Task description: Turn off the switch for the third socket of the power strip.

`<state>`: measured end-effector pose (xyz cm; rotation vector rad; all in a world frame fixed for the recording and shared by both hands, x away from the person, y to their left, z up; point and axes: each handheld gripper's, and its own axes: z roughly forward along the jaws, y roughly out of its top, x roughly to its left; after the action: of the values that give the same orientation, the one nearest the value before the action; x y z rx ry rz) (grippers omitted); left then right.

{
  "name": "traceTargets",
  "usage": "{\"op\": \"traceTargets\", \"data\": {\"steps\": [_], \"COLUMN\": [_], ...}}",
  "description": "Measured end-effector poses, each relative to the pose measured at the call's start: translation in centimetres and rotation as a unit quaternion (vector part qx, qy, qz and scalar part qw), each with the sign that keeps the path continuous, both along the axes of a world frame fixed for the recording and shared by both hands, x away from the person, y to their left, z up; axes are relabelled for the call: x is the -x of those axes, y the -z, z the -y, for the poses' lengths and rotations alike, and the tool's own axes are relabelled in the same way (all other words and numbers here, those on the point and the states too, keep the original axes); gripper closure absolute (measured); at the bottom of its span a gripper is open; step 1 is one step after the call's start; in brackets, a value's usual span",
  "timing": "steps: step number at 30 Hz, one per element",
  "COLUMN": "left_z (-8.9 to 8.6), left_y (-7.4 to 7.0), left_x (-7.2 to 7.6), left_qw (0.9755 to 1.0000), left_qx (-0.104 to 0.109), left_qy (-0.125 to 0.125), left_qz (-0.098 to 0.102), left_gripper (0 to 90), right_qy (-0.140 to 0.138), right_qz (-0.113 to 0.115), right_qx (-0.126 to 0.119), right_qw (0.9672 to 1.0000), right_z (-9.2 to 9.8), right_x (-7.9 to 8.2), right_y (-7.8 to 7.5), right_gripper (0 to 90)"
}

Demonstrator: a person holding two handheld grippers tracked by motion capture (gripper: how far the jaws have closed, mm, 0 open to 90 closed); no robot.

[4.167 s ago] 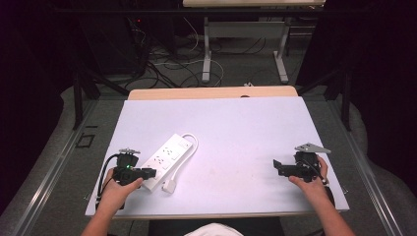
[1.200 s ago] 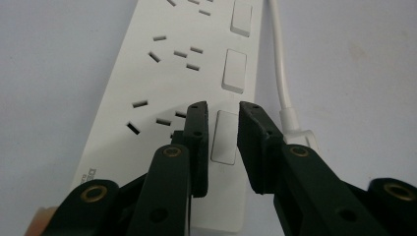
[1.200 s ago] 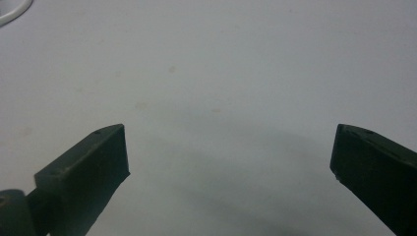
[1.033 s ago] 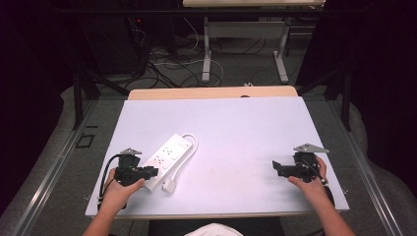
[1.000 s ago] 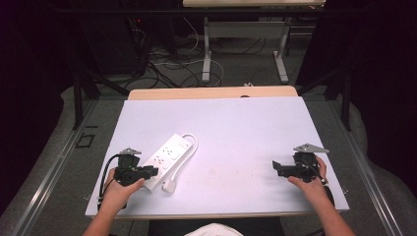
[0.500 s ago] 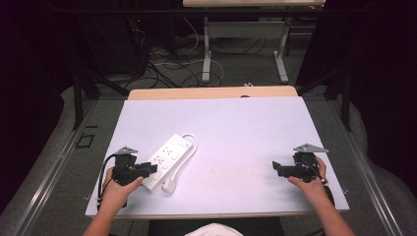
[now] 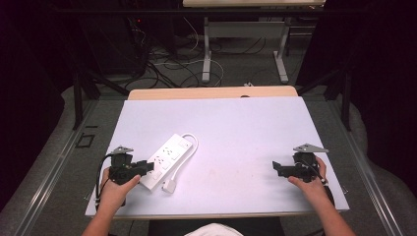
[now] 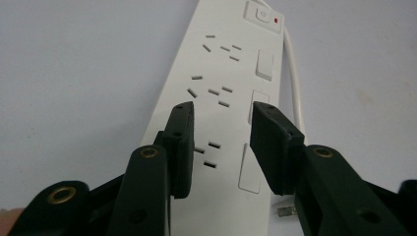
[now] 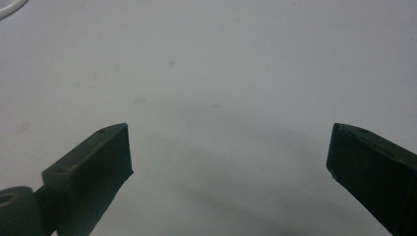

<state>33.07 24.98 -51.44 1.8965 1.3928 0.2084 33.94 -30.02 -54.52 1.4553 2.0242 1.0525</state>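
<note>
A white power strip (image 7: 164,160) lies at an angle on the white table (image 7: 236,123), left of centre, and its cord loops back to a plug (image 7: 169,187) beside it. My left gripper (image 7: 147,166) hovers at the strip's near end. In the left gripper view its jaws stand a little apart over the socket face of the power strip (image 8: 221,73), so my left gripper (image 8: 221,142) is open and holds nothing. Far off near the table's right edge, my right gripper (image 7: 276,167) rests low. In its own view my right gripper (image 9: 228,157) is wide open over bare table.
Beyond the table's far edge a wooden board (image 7: 211,92) lies in front of desk legs and tangled cables (image 7: 172,59) on the floor. Plain white surface stretches between the two grippers.
My left gripper has moved right and slightly forward, so its jaws now reach over the near end of the power strip. The right gripper has stayed put.
</note>
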Motion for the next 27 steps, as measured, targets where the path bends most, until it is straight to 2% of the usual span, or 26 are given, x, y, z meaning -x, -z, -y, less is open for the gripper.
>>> {"op": "traceTargets", "data": {"steps": [1, 2, 4, 5, 6, 8, 18, 20, 27], "left_z": [-0.05, -0.18, -0.27, -0.41, -0.38, -0.45, -0.61, -0.56, -0.63], "left_y": [0.07, -0.01, 0.04, -0.09, -0.01, -0.06, -0.08, 0.0, -0.09], "left_x": [-0.02, -0.01, -0.01, 0.01, 0.0, 0.02, 0.0, 0.01, 0.06], "left_qw": [1.0, 1.0, 0.9998, 0.9999, 0.9997, 0.9996, 0.9997, 0.9994, 0.9994], "left_qx": [0.002, 0.004, 0.008, 0.005, 0.01, 0.01, 0.008, 0.012, 0.012], "left_qy": [-0.005, -0.006, -0.014, -0.012, -0.017, -0.02, -0.019, -0.025, -0.026], "left_qz": [0.007, 0.002, 0.01, 0.005, 0.013, 0.015, 0.011, 0.019, 0.02], "left_gripper": [61.5, 61.5, 61.5, 61.4, 61.3, 60.6, 59.3, 59.3, 59.3], "right_qy": [0.001, 0.001, 0.0, 0.0, 0.001, 0.001, 0.001, 0.001, 0.0], "right_qz": [0.0, 0.0, 0.0, 0.0, -0.001, -0.001, -0.004, -0.005, -0.005], "right_qx": [0.0, 0.001, 0.001, 0.0, 0.001, 0.001, -0.001, -0.001, -0.001], "right_qw": [1.0, 1.0, 1.0, 1.0, 1.0, 1.0, 1.0, 1.0, 1.0], "right_z": [-0.03, -0.02, -0.02, 0.0, 0.01, 0.01, -0.04, -0.03, -0.03], "right_x": [-0.01, 0.0, 0.0, 0.0, -0.02, -0.03, -0.03, -0.04, -0.06], "right_y": [0.01, 0.01, 0.01, 0.01, 0.04, 0.06, 0.1, 0.12, 0.16], "right_gripper": [2.7, 2.7, 2.7, 2.7, 2.7, 2.7, 2.8, 2.8, 2.8]}}
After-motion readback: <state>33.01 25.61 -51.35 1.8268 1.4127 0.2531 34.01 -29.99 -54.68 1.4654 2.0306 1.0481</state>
